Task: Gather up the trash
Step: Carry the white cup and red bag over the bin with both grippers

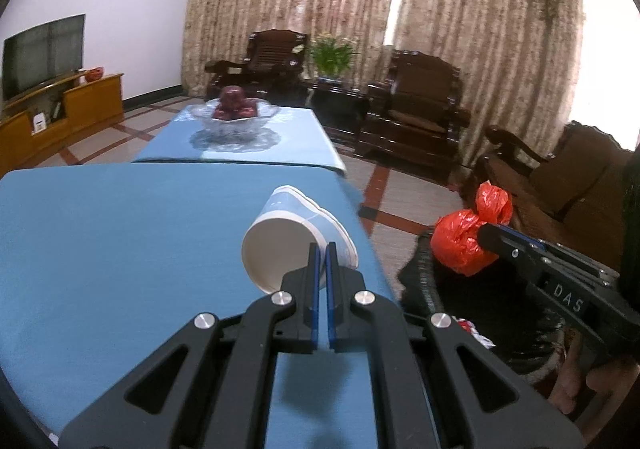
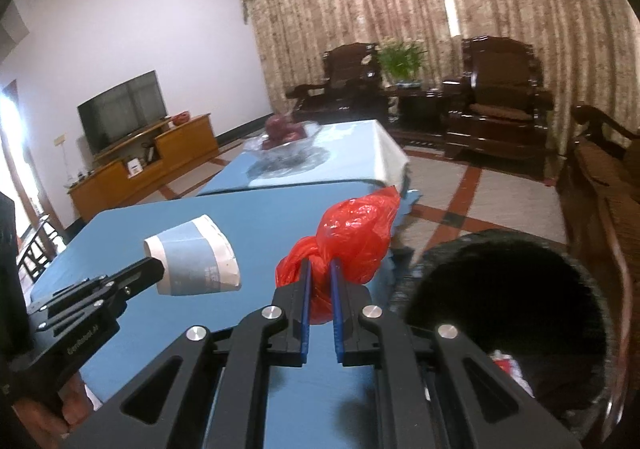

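A: Where does the trash sit right now?

B: Both pieces are off the blue table (image 1: 120,233). The left gripper (image 1: 322,249) has its jaws pinched nearly together on the rim of the paper cup (image 1: 280,233), one finger inside the mouth and one outside. The cup hangs tipped on its side above the table's right edge. The right gripper (image 2: 320,269) is clamped on the twisted neck of the red plastic bag (image 2: 352,237), which hangs between the table edge and the black bin (image 2: 600,329).

A: How would the cup behave in that hold?

B: It looks light and thin-walled, so it probably takes little force to carry. The wall is likely to crease if squeezed hard, and a pinch on one side of the rim leaves it free to swing. The rim, being rolled, is probably the stiffest place to hold, so the grip seems well chosen.

A: And the bag?

B: Soft, crinkly and probably slippery. The knotted neck gathers many layers, which should give the pads something to bite on. Held by the loose belly instead, it would likely slide out or tear.

A: Is the bin near?

B: Just to the right of the table, its mouth open, with a few scraps visible inside. Both pieces are light enough that they may drift when let go, so a release low over the opening seems wise.
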`<state>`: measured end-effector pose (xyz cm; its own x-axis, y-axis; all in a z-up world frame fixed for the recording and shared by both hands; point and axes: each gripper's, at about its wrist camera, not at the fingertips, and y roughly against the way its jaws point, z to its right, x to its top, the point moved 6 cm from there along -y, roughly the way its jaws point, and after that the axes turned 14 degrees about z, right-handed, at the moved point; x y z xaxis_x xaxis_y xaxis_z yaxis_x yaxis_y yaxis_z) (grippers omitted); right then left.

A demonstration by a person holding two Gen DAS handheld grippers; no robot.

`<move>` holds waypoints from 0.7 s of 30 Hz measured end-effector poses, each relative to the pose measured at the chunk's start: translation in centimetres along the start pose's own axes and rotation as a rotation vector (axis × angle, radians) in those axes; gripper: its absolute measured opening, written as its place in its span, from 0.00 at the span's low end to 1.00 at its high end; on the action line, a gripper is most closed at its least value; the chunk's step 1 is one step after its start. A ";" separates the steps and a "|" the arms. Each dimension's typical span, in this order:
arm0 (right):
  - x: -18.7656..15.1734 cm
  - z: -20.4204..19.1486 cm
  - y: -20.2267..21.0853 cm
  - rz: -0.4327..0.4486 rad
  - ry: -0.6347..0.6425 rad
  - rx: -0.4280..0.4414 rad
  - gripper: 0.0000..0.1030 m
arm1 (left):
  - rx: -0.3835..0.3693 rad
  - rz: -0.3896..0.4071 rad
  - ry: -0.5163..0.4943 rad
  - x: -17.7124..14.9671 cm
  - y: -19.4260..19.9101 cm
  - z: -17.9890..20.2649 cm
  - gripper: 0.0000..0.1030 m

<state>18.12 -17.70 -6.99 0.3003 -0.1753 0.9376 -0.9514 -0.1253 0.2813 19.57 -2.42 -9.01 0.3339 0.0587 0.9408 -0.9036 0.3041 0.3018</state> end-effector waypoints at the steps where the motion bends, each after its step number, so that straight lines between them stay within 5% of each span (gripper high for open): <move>1: 0.2 0.8 0.5 0.006 0.001 -0.017 0.09 | -0.014 -0.002 -0.001 0.0 -0.2 0.6 0.02; 21: -0.4 13.7 6.6 0.038 -0.044 -0.259 0.09 | -0.265 -0.034 -0.060 -2.4 -3.8 14.0 0.02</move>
<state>12.68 -31.84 -8.27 0.2616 -0.2177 0.9403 -0.9461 0.1350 0.2945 18.43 -16.99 -10.26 0.3394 -0.0096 0.9406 -0.7877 0.5436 0.2898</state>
